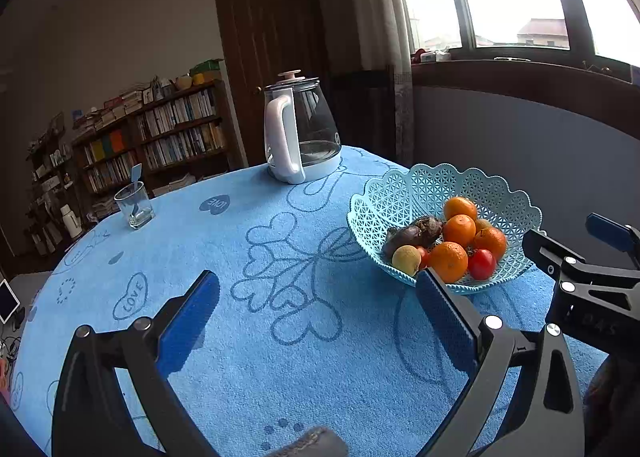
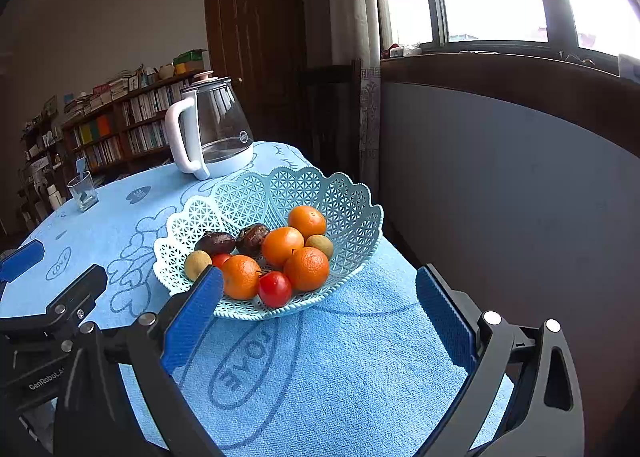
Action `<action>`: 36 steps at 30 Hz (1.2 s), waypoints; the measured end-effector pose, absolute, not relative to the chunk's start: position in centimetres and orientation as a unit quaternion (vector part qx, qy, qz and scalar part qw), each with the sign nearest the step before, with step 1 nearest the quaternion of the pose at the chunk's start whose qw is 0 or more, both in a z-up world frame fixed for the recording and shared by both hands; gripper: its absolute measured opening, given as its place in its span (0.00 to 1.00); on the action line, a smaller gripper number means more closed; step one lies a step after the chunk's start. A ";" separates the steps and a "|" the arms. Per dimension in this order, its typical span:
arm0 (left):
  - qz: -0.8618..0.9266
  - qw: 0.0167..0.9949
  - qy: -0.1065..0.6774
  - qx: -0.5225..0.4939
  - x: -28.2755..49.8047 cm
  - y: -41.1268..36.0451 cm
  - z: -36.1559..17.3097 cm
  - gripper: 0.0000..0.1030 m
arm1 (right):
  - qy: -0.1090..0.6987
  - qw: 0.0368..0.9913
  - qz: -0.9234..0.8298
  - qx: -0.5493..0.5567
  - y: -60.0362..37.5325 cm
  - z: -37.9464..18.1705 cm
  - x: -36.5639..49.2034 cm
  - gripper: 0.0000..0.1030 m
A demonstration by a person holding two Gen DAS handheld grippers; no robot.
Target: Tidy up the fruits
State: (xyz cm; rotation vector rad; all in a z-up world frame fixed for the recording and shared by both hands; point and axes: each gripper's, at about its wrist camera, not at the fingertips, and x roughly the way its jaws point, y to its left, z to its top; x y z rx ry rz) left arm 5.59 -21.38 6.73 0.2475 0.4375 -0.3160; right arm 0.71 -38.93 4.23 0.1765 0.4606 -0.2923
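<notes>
round bench (image 1: 248, 337) under a blue towel cloth, glass kettle (image 1: 300, 129) at the far side, tumbler (image 1: 134, 205) well apart to the left. pale blue lattice basket (image 2: 348, 197) near the right edge, holding all fruit: four oranges (image 2: 306, 268), dark passion fruits (image 2: 252, 237), red tomato (image 2: 275, 289). left claw (image 1: 316, 317) spread wide, empty; right claw (image 2: 320, 309) likewise, just short of the basket. risk: nudging the light basket off the edge, or rolling an orange out.

Pale blue lattice basket (image 2: 352, 217) on the blue cloth, holding oranges (image 2: 306, 269), red tomatoes (image 2: 275, 289), dark fruits (image 2: 215, 243), yellowish fruits (image 2: 196, 265)
</notes>
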 end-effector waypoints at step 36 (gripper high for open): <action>-0.158 0.957 0.210 0.127 5.4 -21.7 6.7 0.95 | 0.229 0.959 -0.144 0.086 -38.9 4.2 0.8 0.95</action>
